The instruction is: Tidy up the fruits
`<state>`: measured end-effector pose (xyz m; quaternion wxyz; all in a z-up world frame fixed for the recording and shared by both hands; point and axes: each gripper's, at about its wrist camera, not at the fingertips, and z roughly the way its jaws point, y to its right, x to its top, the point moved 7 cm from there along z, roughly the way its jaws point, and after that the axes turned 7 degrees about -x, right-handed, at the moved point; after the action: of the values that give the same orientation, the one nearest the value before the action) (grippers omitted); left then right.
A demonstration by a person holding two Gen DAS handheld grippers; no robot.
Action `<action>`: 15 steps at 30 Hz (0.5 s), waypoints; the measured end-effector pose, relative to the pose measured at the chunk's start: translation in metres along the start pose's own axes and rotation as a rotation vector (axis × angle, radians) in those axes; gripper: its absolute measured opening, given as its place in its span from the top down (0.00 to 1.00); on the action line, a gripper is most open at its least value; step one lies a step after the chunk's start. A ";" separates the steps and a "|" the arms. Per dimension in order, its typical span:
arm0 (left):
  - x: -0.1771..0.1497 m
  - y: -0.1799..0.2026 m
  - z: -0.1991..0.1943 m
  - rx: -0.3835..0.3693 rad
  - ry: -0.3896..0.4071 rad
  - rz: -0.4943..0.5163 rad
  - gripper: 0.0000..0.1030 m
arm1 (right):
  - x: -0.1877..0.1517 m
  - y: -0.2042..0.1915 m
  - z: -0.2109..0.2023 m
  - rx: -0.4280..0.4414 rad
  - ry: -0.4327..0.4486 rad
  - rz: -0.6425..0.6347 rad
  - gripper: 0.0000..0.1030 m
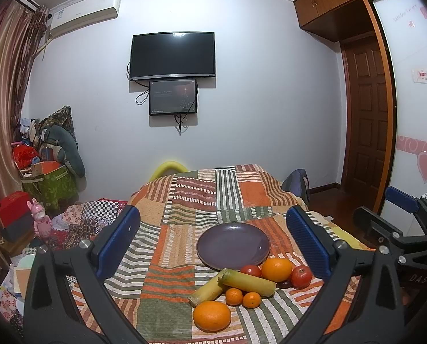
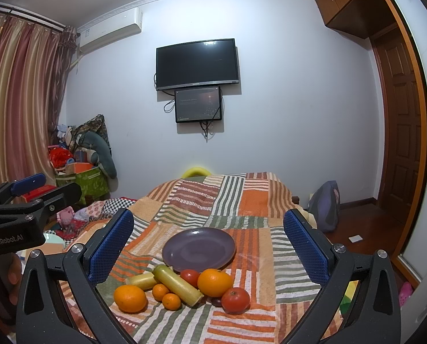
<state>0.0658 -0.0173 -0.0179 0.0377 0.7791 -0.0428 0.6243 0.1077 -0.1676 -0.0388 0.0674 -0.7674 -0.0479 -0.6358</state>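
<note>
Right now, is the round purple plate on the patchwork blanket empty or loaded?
Empty. The round purple plate shows only its bare glazed surface in both wrist views; the oranges, tomatoes and yellow-green stalk pieces all lie on the blanket in front of it.

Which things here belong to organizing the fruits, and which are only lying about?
For the job:
- round purple ceramic plate, empty
- two big oranges
- two small mandarins
- two red tomatoes
- two yellow-green cane sticks
- open left gripper, open right gripper

Lying about:
- pink rabbit figure
- green storage box
- grey bag
</note>
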 end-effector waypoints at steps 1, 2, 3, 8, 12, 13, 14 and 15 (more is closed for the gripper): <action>0.000 0.000 0.000 0.000 0.000 -0.001 0.00 | 0.001 0.000 0.000 0.000 0.000 0.000 0.00; 0.000 0.000 0.000 0.000 -0.001 -0.001 0.00 | 0.001 0.001 0.001 0.000 -0.001 0.000 0.00; 0.000 0.000 0.001 0.000 -0.001 -0.002 0.00 | 0.001 0.000 0.000 0.000 0.000 0.000 0.00; -0.002 -0.001 0.002 -0.001 -0.005 -0.003 0.00 | 0.001 0.001 0.001 0.000 -0.001 -0.003 0.00; -0.006 -0.003 0.008 -0.006 -0.026 -0.011 0.00 | -0.001 0.000 0.003 -0.002 -0.003 -0.005 0.00; -0.010 -0.004 0.011 -0.009 -0.041 -0.014 0.00 | -0.002 0.000 0.005 -0.002 -0.006 -0.008 0.00; -0.013 -0.005 0.015 -0.011 -0.060 -0.017 0.00 | -0.004 0.001 0.009 -0.004 -0.014 -0.014 0.00; -0.017 -0.006 0.021 -0.011 -0.081 -0.020 0.00 | -0.007 0.000 0.011 -0.007 -0.023 -0.020 0.00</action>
<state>0.0827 -0.0133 -0.0391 0.0466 0.8038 -0.0400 0.5917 0.1175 -0.1658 -0.0478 0.0578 -0.7744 -0.0544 -0.6277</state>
